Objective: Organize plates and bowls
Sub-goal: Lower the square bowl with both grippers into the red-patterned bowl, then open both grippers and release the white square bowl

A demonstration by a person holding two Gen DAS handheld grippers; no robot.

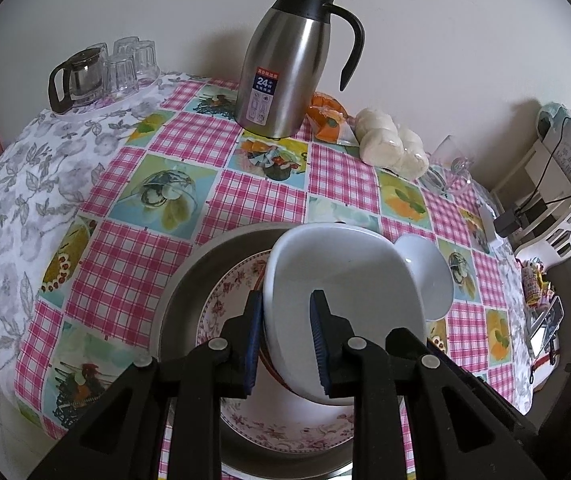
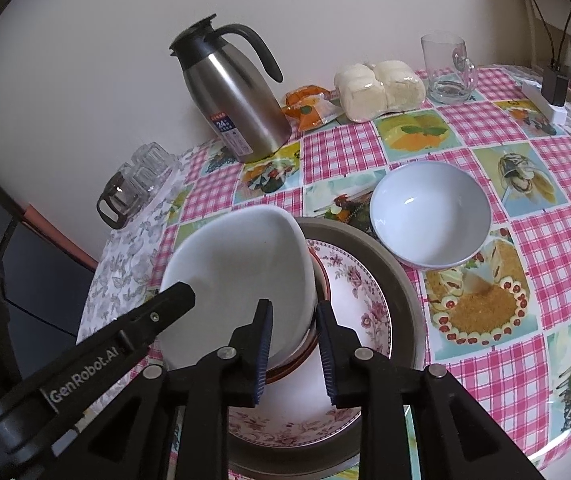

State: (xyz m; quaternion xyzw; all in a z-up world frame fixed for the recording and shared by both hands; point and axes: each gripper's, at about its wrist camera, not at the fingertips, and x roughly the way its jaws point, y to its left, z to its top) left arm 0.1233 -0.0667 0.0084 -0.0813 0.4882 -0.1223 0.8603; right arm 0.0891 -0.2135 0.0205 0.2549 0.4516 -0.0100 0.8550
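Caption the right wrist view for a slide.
Both tools grip a tilted white bowl over the floral plate.

The white bowl hides most of the red-rimmed dish beneath it; the floral plate and metal tray run under both tools.

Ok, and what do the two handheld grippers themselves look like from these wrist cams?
Both are matte black plastic. The left gripper and right gripper each have two angular linkage arms joined by round silver pivot pins, ending in ribbed blue finger pads. The right wrist view shows white "GenRobot.AI" lettering on the left unit's body. No cables or sleeves visible.
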